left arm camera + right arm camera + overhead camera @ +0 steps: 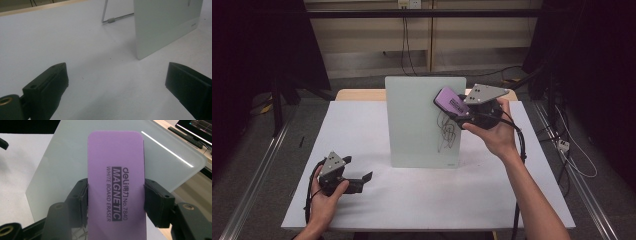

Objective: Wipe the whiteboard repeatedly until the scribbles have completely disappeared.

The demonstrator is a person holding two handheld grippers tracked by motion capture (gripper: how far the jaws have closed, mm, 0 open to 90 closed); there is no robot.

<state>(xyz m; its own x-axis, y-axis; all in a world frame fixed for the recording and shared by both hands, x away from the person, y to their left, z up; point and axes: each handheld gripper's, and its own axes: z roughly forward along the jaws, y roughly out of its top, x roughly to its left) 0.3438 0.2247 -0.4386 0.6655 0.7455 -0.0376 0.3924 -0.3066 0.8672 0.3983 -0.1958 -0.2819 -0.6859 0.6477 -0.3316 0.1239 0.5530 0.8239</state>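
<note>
We are seeing the right gripper (116, 195) clenching a purple whiteboard eraser (116, 182) across its narrow width, one black jaw pressing on each long edge. In the high view the right gripper (462, 111) is holding the eraser (449, 101) against the upper right part of the whiteboard (412, 120), just above the black scribble (446, 129). The eraser is looking like a flat lilac rectangle with rounded corners, printed "deli MAGNETIC WHITE BOARD ERASER No. 7840" in dark letters running lengthwise. Its lower end is running out of the right gripper view's bottom edge, and its wiping face is turned away from us.

We are seeing the left gripper (362, 179) resting low on the white table (362, 125), well apart from the board, jaws standing wide and released with nothing between them. In the left gripper view the board's lower corner (160, 37) and its wire stand (110, 20) are showing ahead; the board's top is cut off there. A small mark at the board's lower right corner is too small to read. The scribble is partly hidden behind the right gripper.
</note>
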